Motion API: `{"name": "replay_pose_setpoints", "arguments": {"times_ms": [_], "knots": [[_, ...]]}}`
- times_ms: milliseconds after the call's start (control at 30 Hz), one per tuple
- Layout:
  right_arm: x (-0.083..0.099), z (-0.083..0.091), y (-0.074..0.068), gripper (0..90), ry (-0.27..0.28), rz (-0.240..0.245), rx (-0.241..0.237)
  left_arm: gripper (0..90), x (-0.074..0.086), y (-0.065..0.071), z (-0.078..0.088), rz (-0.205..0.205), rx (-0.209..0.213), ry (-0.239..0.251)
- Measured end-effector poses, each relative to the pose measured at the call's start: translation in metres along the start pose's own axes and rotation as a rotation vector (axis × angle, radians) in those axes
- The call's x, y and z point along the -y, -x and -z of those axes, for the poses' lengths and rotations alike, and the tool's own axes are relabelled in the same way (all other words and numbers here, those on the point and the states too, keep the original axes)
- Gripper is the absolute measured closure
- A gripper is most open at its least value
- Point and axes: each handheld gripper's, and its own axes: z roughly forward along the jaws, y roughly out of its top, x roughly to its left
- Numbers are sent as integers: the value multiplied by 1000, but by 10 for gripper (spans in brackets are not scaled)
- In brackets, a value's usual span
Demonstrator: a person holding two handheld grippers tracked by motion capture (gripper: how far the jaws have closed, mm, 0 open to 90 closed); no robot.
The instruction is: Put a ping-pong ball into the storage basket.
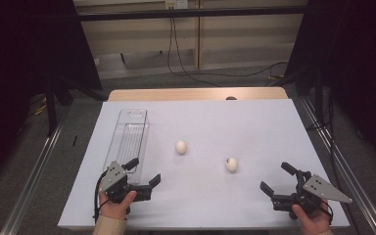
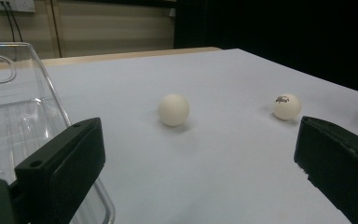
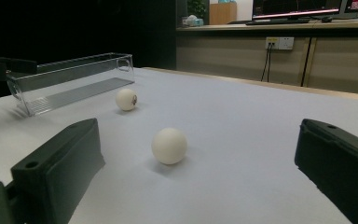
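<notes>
- Nearest the high view, the person's two hands sit at the near edge of the white table [image 1: 254,122], each holding a gripper, both low and close to the surface.
- The left gripper [image 1: 144,171] has its jaws spread wide with nothing between them; it sits just beside the near end of the clear plastic tray [image 1: 129,134], one jaw right against the tray's corner in its own view.
- The right gripper [image 1: 275,178] is likewise wide open and empty, at the near right, aimed toward the middle of the table.
- The two white balls are out on the bare surface, apart from each other: the plain ball [image 1: 181,146] lies near the centre, a little right of the tray, and the marked ball [image 1: 231,164] lies further right and closer to the person.
- In the right gripper view the nearer ball [image 3: 168,145] lies ahead between the jaws but not yet within them.
- The tray looks empty through its clear walls.
- My guess is that the balls are meant for the tray, and none of that work is done: both still need picking up and placing, the marked one likely first for the right hand.
</notes>
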Motion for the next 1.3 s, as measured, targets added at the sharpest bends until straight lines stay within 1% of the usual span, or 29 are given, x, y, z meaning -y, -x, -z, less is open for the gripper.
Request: {"name": "replay_pose_setpoints", "arguments": {"times_ms": [333, 567, 867, 933, 967, 1033, 1133, 1200, 1233, 1300], "knots": [[0, 0, 0, 2, 0, -2, -2, 18, -3, 8, -7, -8, 28, -1], [0, 0, 0, 2, -1, 1, -3, 18, -5, 11, -11, -13, 36, -8], [0, 0, 0, 4, -1, 4, -5, 18, -6, 15, -16, -6, 45, -10], [0, 0, 0, 4, -2, 6, -5, 18, -7, 16, -18, -15, 50, -17], [0, 0, 0, 3, -3, 5, -5, 18, -7, 17, -20, -11, 58, -20], [0, 0, -1, 4, -3, 5, -5, 18, -7, 18, -22, -6, 58, -27], [0, -1, -1, 4, -3, 8, -5, 18, -6, 19, -24, -6, 62, -30], [0, -1, -1, 4, -5, 9, -7, 18, -7, 20, -26, -16, 65, -35], [0, -1, -1, 4, -4, 10, -7, 18, -7, 21, -28, -10, 71, -38], [0, -1, -1, 4, -4, 10, -7, 18, -7, 22, -29, -11, 72, -37]]}}
